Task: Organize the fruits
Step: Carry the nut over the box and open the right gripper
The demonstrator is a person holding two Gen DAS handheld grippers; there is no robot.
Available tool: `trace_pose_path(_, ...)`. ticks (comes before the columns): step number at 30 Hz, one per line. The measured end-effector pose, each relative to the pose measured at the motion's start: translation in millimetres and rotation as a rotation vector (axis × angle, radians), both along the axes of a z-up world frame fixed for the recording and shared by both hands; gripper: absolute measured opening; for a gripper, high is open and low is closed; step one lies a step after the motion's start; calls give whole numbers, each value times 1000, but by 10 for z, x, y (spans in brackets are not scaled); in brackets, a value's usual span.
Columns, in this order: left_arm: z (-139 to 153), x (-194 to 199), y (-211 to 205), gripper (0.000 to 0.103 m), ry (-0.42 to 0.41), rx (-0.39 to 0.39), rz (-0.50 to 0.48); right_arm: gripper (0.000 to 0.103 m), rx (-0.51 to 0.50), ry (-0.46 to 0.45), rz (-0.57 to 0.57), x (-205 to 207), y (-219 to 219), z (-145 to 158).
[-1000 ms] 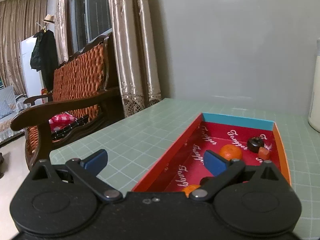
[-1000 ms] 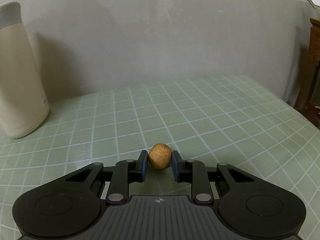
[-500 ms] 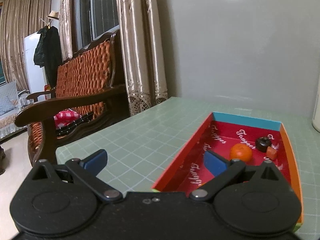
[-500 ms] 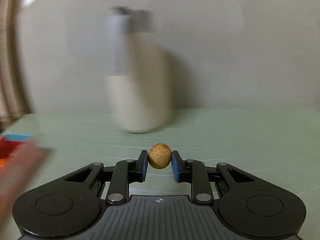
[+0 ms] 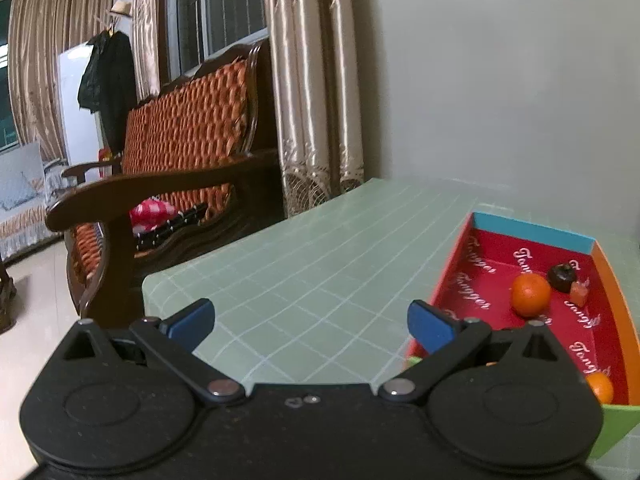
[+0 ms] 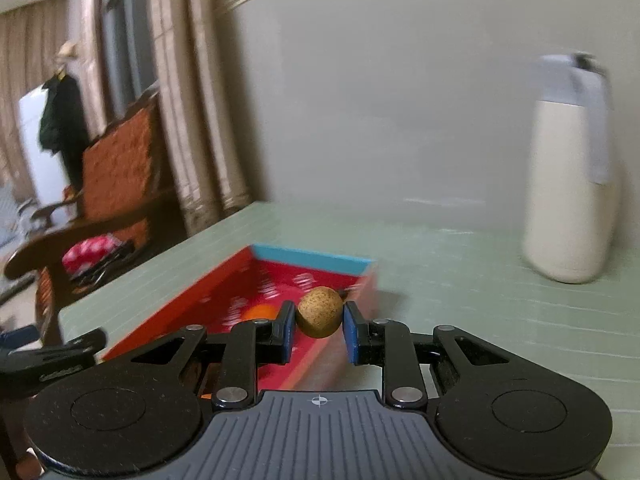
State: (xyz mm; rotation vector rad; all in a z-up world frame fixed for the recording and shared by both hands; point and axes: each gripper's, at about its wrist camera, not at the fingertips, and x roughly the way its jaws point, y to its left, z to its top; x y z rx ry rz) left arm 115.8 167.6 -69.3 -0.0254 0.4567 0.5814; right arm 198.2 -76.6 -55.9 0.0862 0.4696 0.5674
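Observation:
My right gripper (image 6: 319, 320) is shut on a small round brown fruit (image 6: 320, 311), held in the air over the near end of a red box (image 6: 224, 280) with a blue far wall. The same red box (image 5: 492, 252) lies at the right of the left wrist view. It holds an orange (image 5: 531, 294), a dark round fruit (image 5: 562, 277), a small red piece (image 5: 579, 293) and a second orange (image 5: 600, 387) near the front. My left gripper (image 5: 312, 322) hangs open over the green table, left of the box, with nothing between its fingers.
A tall cream flask (image 6: 568, 184) stands on the green gridded table (image 5: 320, 264) at the back right, near the grey wall. A wooden bench with an orange cushion (image 5: 180, 136) and curtains (image 5: 316, 80) stand beyond the table's left edge.
My right gripper swung left with the brown fruit, from bare table past the flask to above the red box. My left gripper drifted left, so the box now sits further right in its view.

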Motion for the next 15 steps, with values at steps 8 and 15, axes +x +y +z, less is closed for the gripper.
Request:
trace_pose_path(8,6,-47,93,97,3,-13,-10,26,-72,54,18,-86,432,-104)
trace_pose_path(15,-2,-40,35,97,12,-9,-59,85,-25,60,-54,-286,271,-49)
